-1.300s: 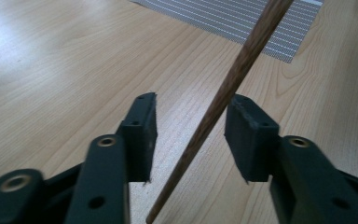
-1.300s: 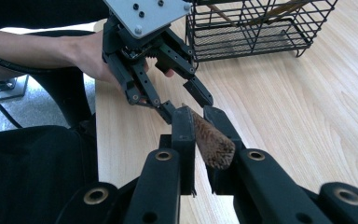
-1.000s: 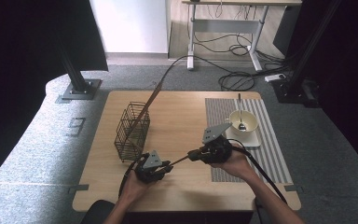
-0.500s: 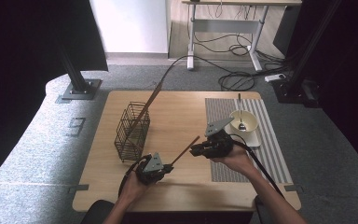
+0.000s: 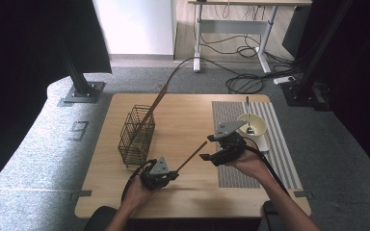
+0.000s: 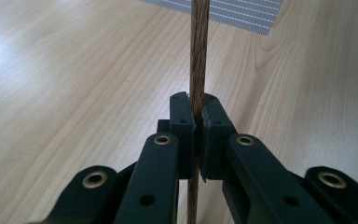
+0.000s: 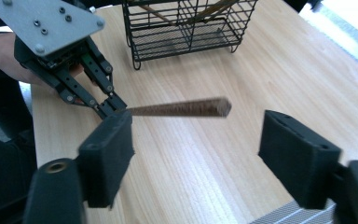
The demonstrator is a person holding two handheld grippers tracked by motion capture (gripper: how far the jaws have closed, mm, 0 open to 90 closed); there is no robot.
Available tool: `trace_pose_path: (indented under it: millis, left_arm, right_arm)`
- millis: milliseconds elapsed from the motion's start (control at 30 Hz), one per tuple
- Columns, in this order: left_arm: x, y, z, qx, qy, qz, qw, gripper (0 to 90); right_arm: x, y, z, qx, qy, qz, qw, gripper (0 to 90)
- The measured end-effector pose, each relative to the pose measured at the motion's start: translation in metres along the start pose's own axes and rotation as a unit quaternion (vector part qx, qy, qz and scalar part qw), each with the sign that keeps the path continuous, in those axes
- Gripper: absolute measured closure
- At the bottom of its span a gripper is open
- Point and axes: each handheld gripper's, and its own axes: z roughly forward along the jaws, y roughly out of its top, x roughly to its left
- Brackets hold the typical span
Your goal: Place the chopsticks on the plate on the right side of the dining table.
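— where's the stick?

— i've got the wooden stick (image 5: 191, 155) clamped in my left gripper (image 5: 172, 174) near its lower end. the jaws are pressed tight on it in the left gripper view (image 6: 196, 122), and it slants up off the table (image 5: 188, 120) toward my right side.

— and the right gripper?

— my right gripper (image 5: 203, 157) holds nothing, jaws spread wide. in the right gripper view the stick's free tip (image 7: 216, 107) floats between the two pads, touching neither, nearer the left one.

— anything else around?

— the wire basket (image 5: 137, 135) stands just behind my left gripper, and a bowl (image 5: 253, 126) sits on the striped mat (image 5: 279, 144).
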Motion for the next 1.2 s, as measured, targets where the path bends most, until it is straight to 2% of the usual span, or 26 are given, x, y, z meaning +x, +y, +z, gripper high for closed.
trace_pose_path:
  millis: [133, 267, 300, 367, 500, 600, 767, 800, 967, 1200]
  left_arm:
    - [0.001, -0.001, 0.001, 0.009, -0.005, -0.006, 0.9999, 85.8]
    - [0.002, -0.001, 0.002, 0.018, -0.009, -0.015, 0.9997, 85.8]
    - [0.003, -0.001, 0.002, 0.02, -0.01, -0.018, 0.9996, 85.8]
    - [0.003, -0.001, 0.002, 0.021, -0.01, -0.019, 0.9995, 85.8]
    - [0.003, -0.001, 0.002, 0.025, -0.011, -0.025, 0.9993, 85.8]
    - [0.003, -0.001, 0.002, 0.026, -0.012, -0.026, 0.9993, 85.8]
    - [0.003, -0.001, 0.002, 0.024, -0.014, -0.026, 0.9993, 85.8]
    - [0.003, -0.001, 0.002, 0.023, -0.015, -0.026, 0.9993, 85.8]
    - [0.003, -0.001, 0.001, 0.02, -0.015, -0.026, 0.9993, 85.8]
    - [0.005, -0.001, -0.001, 0.014, -0.017, -0.027, 0.9994, 85.8]
  right_arm:
    - [0.004, 0.008, -0.006, -0.011, -0.012, -0.005, 0.9998, 13.6]
    - [0.008, 0.015, -0.01, -0.022, -0.004, -0.013, 0.9997, 12.3]
    - [0.011, 0.018, -0.01, -0.024, 0.007, -0.014, 0.9996, 10.6]
    - [0.012, 0.019, -0.009, -0.023, 0.011, -0.016, 0.9995, 10.1]
    - [0.02, 0.025, -0.002, -0.022, 0.026, -0.031, 0.9989, 8.7]
    - [0.028, 0.029, 0.01, -0.026, 0.057, -0.034, 0.9974, 6.9]
    - [0.032, 0.028, 0.026, -0.008, 0.075, -0.035, 0.9966, 3.9]
    - [0.034, 0.025, 0.035, 0.005, 0.081, -0.039, 0.9959, 3.9]
    - [0.032, 0.019, 0.05, 0.027, 0.076, -0.04, 0.996, 2.4]
    - [0.019, 0.008, 0.054, 0.023, 0.08, -0.014, 0.9964, 3.2]
